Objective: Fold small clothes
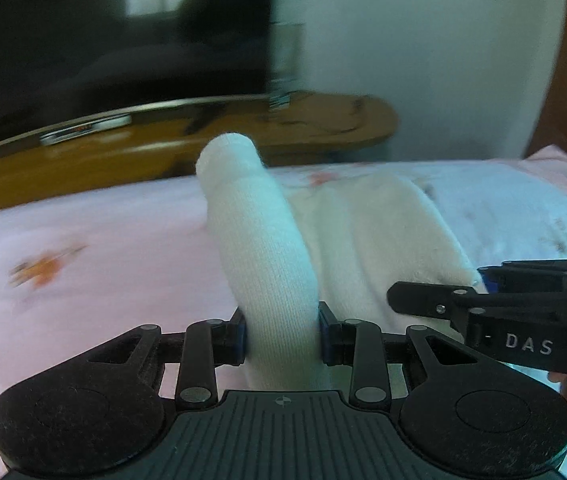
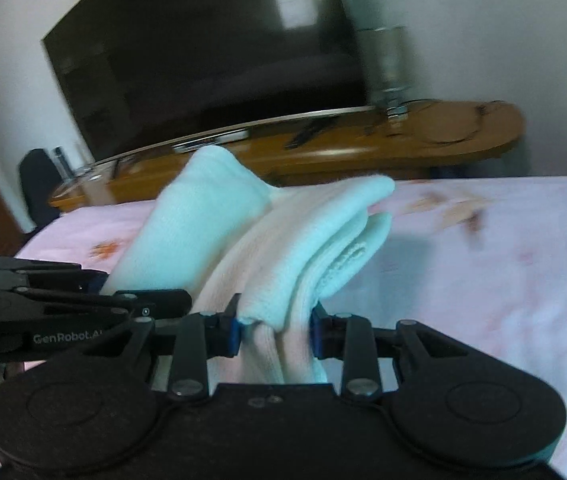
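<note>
**Both tongs gripping the white sock**

I am pinching the white sock (image 1: 259, 248) in my left tongs (image 1: 282, 334), their pads pressing in on both sides of the fabric, and it is rising up and away ahead of them over the pink bedsheet (image 1: 83, 248). My right tongs (image 2: 274, 330) are clamping a bunched end of the same white cloth (image 2: 303, 240), just beside the left ones. Beyond both, a dark television (image 2: 211, 60) is standing on a wooden stand (image 2: 423, 140).
</note>
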Demonstrator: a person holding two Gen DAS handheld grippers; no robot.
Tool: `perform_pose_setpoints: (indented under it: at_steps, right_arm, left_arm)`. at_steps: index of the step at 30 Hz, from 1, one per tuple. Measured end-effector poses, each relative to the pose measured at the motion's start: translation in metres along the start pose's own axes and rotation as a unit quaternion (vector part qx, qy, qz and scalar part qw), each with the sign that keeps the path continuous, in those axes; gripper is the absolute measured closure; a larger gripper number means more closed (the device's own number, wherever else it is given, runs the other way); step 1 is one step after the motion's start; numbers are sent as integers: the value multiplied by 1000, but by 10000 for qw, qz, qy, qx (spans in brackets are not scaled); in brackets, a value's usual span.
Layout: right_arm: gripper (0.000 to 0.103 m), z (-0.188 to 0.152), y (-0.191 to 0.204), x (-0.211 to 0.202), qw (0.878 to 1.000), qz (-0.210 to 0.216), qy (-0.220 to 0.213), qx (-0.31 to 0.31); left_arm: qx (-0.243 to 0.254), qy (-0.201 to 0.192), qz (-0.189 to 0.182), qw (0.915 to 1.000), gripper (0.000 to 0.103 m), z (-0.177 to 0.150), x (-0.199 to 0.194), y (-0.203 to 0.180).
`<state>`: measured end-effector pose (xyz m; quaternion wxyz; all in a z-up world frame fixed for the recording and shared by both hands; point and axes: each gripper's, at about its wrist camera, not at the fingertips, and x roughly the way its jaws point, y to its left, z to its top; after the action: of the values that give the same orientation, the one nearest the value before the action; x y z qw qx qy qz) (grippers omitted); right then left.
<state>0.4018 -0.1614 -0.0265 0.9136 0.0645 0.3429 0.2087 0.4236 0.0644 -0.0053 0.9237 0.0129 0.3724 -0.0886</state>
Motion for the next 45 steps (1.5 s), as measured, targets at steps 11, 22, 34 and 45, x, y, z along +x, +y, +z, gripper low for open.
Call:
perform_pose_setpoints:
  at_steps: [11, 22, 34, 45]
  right_arm:
    - [72, -40, 98, 79, 9981, 208, 484, -305]
    - [61, -50, 38, 83, 9891, 1096, 604, 771]
    - [60, -10, 43, 108, 9973, 404, 509, 355]
    - [59, -21, 51, 60, 9961, 653, 599, -34]
  left_arm:
    - [-299, 441, 689, 9962, 51, -69, 3, 100]
    - [-1179, -48, 348, 9924, 15, -98, -13, 151]
    - [-1907, -6, 410, 9808, 11, -68, 44, 196]
    - [-1492, -116, -79, 9887, 6, -105, -1, 165]
